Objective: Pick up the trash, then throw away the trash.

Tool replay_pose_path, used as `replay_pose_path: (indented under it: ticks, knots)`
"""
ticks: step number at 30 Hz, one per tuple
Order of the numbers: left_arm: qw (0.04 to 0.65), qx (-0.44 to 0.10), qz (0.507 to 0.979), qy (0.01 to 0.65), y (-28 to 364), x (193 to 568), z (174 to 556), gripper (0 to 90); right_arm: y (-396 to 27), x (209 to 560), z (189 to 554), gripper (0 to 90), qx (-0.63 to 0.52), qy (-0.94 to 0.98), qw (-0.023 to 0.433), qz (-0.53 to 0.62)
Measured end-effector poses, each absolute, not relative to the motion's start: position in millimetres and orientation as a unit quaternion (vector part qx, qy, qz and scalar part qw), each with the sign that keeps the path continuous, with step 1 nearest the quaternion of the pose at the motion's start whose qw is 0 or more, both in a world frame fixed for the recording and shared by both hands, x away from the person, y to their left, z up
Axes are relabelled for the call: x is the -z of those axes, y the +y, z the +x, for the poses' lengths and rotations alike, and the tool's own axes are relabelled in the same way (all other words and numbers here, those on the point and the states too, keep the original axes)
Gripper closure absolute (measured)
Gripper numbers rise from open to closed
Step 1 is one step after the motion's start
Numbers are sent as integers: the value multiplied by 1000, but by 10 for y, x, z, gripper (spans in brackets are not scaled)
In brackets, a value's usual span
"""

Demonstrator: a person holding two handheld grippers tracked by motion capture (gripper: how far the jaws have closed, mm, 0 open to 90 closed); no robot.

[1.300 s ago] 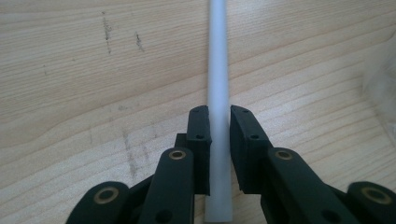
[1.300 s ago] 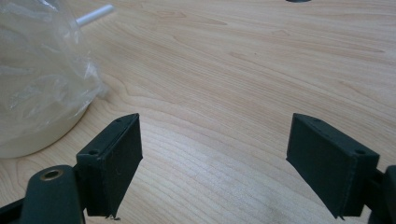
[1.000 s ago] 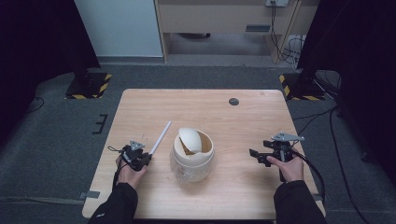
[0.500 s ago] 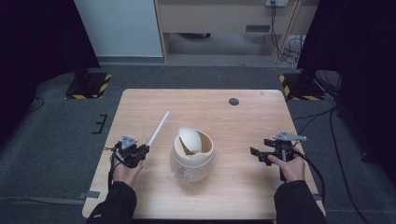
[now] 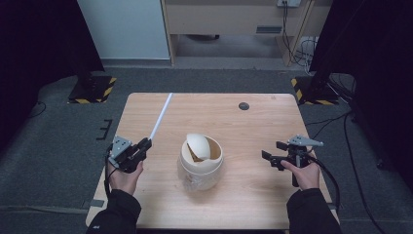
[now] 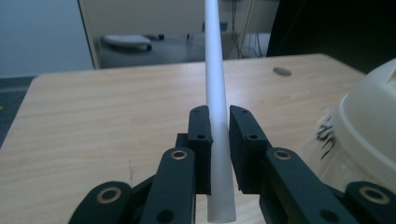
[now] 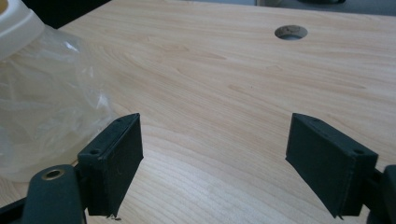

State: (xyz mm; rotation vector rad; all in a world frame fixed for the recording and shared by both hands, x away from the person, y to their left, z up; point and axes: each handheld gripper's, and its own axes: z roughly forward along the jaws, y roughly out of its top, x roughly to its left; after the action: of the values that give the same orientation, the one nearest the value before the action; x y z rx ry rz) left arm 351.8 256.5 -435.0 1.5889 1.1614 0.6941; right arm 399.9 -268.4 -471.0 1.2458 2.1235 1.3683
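High view: a person seated at the near edge of a light wooden table (image 5: 253,122) works with a hand-held gripper in each hand. The left gripper (image 5: 144,145), at the near left of the table, is clamped on one end of a long white rod (image 5: 160,117), which slants away from it toward the far left edge of the tabletop. In the left gripper view the rod (image 6: 217,93) runs straight up between the two black jaws, whose pads press on it from both sides, its cut end (image 6: 221,212) showing just below them. In the middle of the table stands a small cream bin (image 5: 200,161) with a swing lid tipped partly open and a clear plastic liner (image 7: 46,107) around its body; it lies between the two grippers, touched by neither. The right gripper (image 5: 273,152), at the near right, points left toward the bin and holds nothing; in the right gripper view its jaws stand wide apart over bare wood. A round dark cable hole (image 5: 244,106) sits at the far side of the tabletop.
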Motion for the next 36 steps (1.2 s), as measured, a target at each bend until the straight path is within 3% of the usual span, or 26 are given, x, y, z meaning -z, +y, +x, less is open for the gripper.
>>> replay_pose_path:
  ticks: [8,19,36]
  knots:
    - [572,-316,618,437,2538,3992,3361,792,-2673,4560,3971,188,-510,726,175,427]
    - [629,-312,611,366,2251,3650,3146,792,-2616,4191,3906,203,-576,692,186,394]
    - [663,-262,649,267,1609,3476,2907,792,-2340,3762,3765,217,-648,667,160,331]
